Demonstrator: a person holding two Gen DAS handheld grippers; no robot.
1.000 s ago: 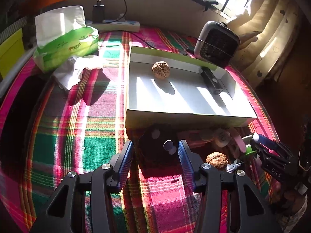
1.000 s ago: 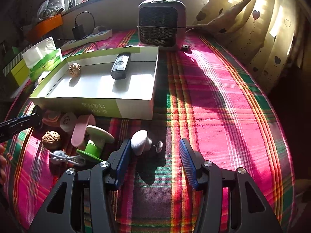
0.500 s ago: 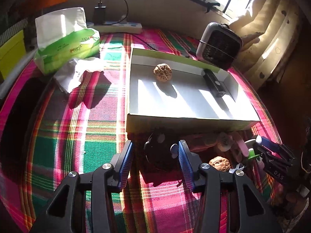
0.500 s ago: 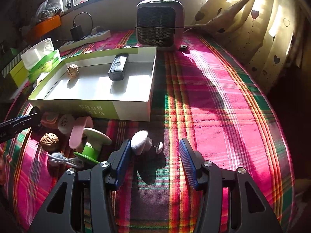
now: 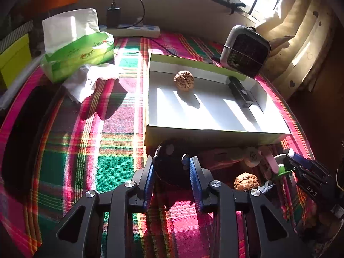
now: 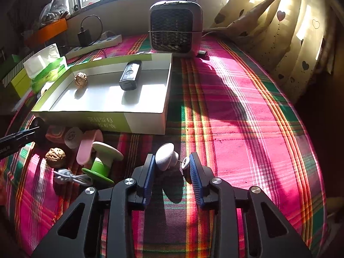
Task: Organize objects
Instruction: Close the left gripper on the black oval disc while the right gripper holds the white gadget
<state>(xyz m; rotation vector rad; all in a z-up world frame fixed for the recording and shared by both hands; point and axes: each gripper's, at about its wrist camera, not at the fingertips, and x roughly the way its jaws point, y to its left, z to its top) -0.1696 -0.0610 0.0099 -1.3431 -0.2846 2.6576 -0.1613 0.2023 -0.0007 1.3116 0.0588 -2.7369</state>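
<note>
My left gripper (image 5: 172, 167) points down at the plaid cloth just before the white and green box (image 5: 215, 134). Its jaws are closing, and both blue pads touch a black round gadget (image 5: 169, 161) with small knobs. My right gripper (image 6: 172, 165) has its jaws closing on a white mushroom-shaped piece (image 6: 164, 155) with a small pin, and the pads meet it on both sides. Inside the box lie a walnut (image 5: 184, 79) and a dark remote (image 5: 239, 91). A second walnut (image 6: 55, 154) rests loose on the cloth between the two grippers.
A green and white spool (image 6: 103, 161), a pink strip (image 6: 86, 146), a white cable (image 6: 68, 177) and small rolls lie before the box. A tissue pack (image 5: 79, 49), a power strip (image 5: 135, 30) and a small heater (image 6: 175, 28) stand behind it. Curtains hang at the right.
Both pairs of jaws have narrowed from wide apart to touching the black gadget and the white piece. Neither hand has shifted, and the objects stay on the cloth.
</note>
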